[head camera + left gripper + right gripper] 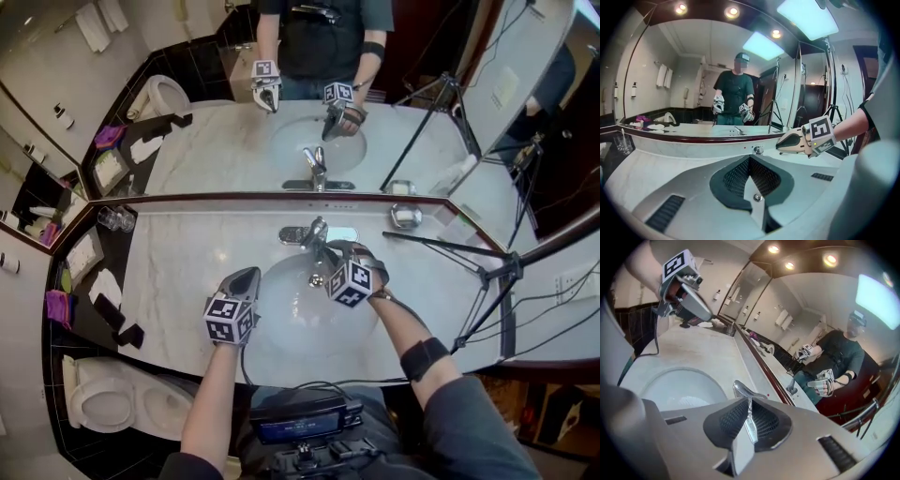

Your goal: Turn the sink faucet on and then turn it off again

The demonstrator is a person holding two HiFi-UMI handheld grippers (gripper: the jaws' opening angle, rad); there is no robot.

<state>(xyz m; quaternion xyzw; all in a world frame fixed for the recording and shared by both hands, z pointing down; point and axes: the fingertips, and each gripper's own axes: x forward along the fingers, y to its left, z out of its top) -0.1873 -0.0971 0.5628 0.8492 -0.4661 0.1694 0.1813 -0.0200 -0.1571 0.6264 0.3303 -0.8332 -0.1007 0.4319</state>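
The chrome faucet (pixel 315 234) stands at the back of the white sink basin (pixel 281 323), just under the mirror. My right gripper (pixel 325 251) reaches over the basin to it and is shut on the faucet lever (pixel 740 390); in the right gripper view a chrome strip of the lever is pinched between the pads (pixel 751 420). My left gripper (pixel 247 277) hovers over the basin's left rim, shut and empty. From the left gripper view, the faucet (pixel 758 150) lies beyond the left gripper's (pixel 751 164) closed tips, with the right gripper (pixel 794 140) beside it.
The marble counter (pixel 178 272) runs along a wall mirror (pixel 394 112). Glasses (pixel 117 218) stand at the far left, a small metal dish (pixel 405 217) to the faucet's right. A tripod (pixel 492 274) crosses the right side. A toilet (pixel 103 403) is at lower left.
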